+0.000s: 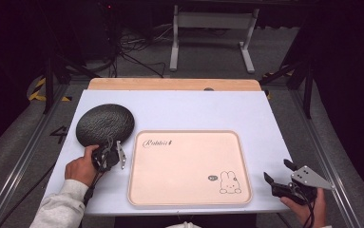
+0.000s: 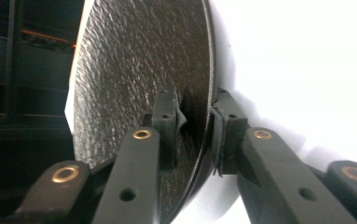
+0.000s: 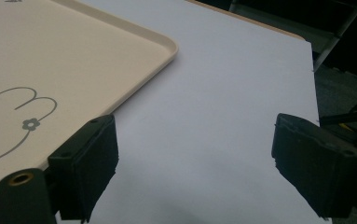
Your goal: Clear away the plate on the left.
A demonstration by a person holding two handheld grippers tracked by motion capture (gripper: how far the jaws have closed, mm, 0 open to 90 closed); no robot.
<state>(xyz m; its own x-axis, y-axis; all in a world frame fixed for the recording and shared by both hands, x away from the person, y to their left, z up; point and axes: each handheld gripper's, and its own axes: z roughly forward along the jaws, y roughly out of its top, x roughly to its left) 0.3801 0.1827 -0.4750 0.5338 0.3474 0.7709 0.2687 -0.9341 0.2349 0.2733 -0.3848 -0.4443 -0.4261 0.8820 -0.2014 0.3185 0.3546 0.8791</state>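
Note:
A round black textured plate (image 1: 105,124) sits at the left of the white table. My left gripper (image 1: 107,153) is at its near edge, turned on its side. In the left gripper view the jaws are shut on the plate's rim (image 2: 199,121), one pad on each face. A beige tray (image 1: 189,166) with a rabbit drawing (image 1: 229,182) lies in the middle. My right gripper (image 1: 278,172) stands open at the table's near right corner, beside the tray's edge (image 3: 139,79), with nothing between its fingers (image 3: 85,161).
The white table (image 1: 194,111) has a wooden strip (image 1: 170,84) along its far edge. Beyond it stand a white frame's legs (image 1: 175,42) and cables on the floor. Dark metal rails (image 1: 23,156) flank the table on both sides.

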